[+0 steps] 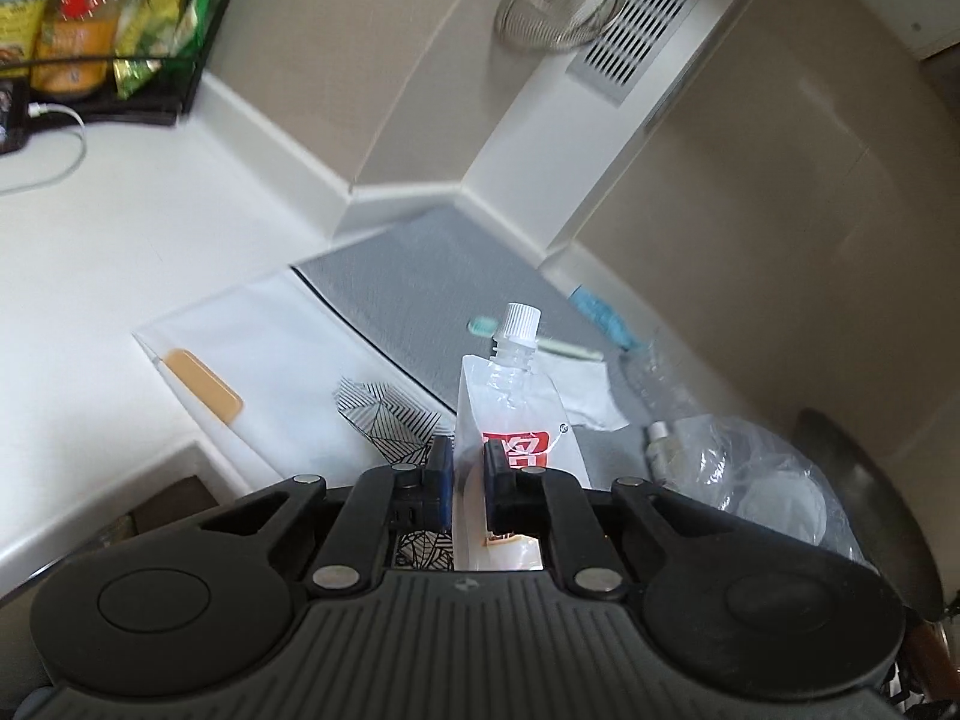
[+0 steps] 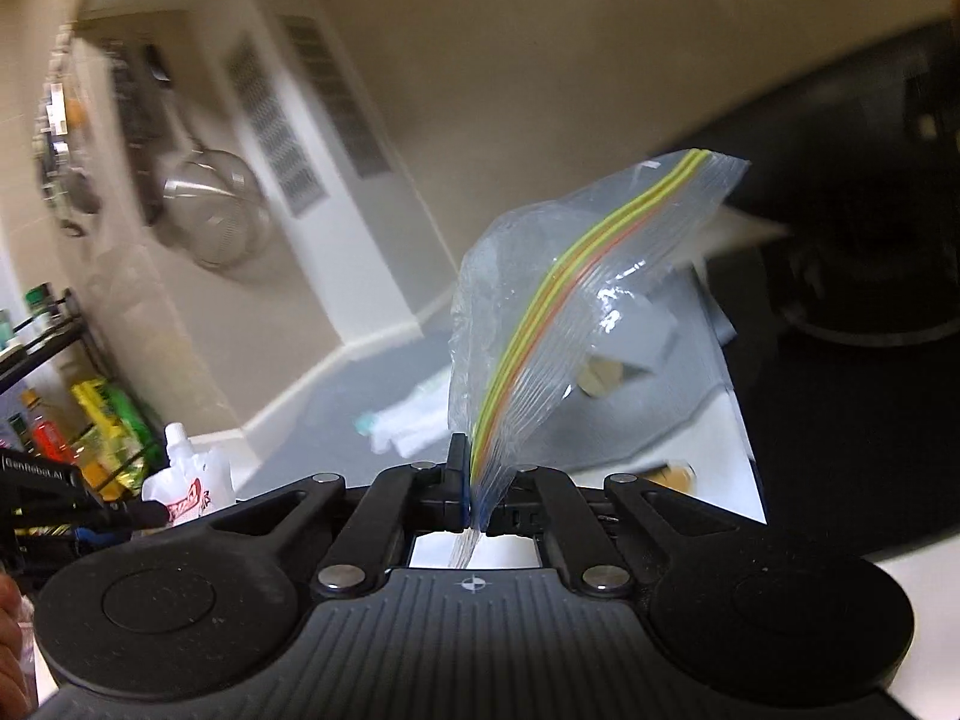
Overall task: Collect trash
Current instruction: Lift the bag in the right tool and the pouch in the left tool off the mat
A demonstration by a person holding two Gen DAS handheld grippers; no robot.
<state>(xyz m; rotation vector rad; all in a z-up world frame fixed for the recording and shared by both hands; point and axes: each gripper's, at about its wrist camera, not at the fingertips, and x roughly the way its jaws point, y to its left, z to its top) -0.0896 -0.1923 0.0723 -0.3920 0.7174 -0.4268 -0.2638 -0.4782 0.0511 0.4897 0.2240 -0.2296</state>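
Note:
My left gripper (image 1: 467,462) is shut on a white spouted drink pouch (image 1: 510,402) with a red label and a white screw cap, held upright above the counter. The pouch also shows at the lower left of the right wrist view (image 2: 189,483). My right gripper (image 2: 478,480) is shut on the edge of a clear zip-lock bag (image 2: 576,312) with a yellow and red seal strip, held up in the air. Small pieces of trash show inside it. On the grey mat (image 1: 408,288) lie a toothbrush (image 1: 534,342), a white paper scrap (image 1: 582,384) and a clear crumpled plastic bag (image 1: 738,462).
A wire rack of bottles and packets (image 1: 102,18) stands at the back left with a charger cable (image 1: 60,138). A metal strainer (image 1: 558,0) hangs on the wall. A black pan (image 1: 870,510) sits at the right. A patterned packet (image 1: 390,420) and a white board (image 1: 258,354) lie on the counter.

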